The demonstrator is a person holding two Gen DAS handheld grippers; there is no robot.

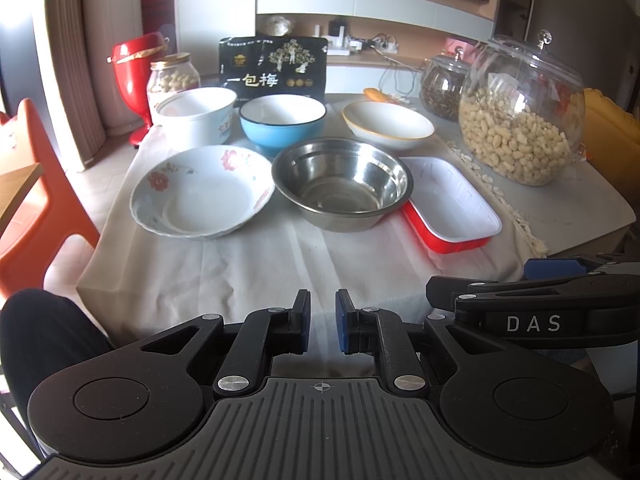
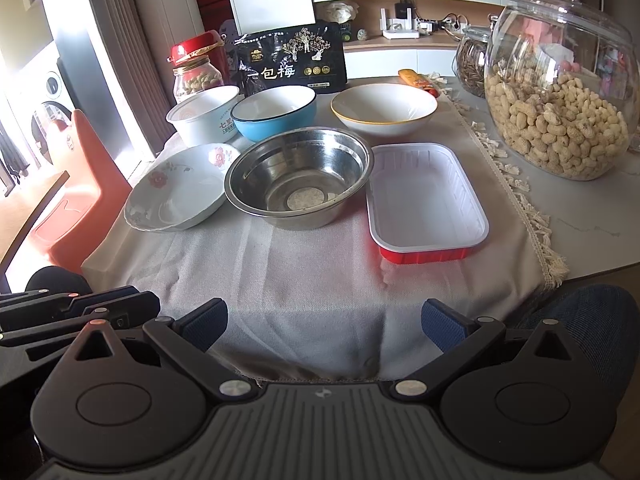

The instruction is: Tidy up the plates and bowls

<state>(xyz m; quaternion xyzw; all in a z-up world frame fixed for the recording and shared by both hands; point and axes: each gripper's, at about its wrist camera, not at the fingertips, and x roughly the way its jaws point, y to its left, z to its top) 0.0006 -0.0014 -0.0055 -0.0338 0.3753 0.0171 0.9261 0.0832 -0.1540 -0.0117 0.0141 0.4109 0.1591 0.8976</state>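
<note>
Six vessels stand on a cloth-covered surface, none held. Front row, left to right: floral plate, touching or nearly touching the steel bowl; steel bowl at centre; red tray with white lining just beside the steel bowl, which overlaps its edge in the left wrist view. Back row, left to right: white printed bowl, blue bowl pressed against it, yellow-rimmed white bowl set apart. Behind them: black snack bag, small nut jar, red container. At right: large glass jar of peanuts and a smaller lidded jar. Left gripper: fingers nearly closed, a narrow gap, nothing between them. Right gripper: fingers wide apart, empty. Both hover over the near cloth edge, well apart from the vessels.
</note>
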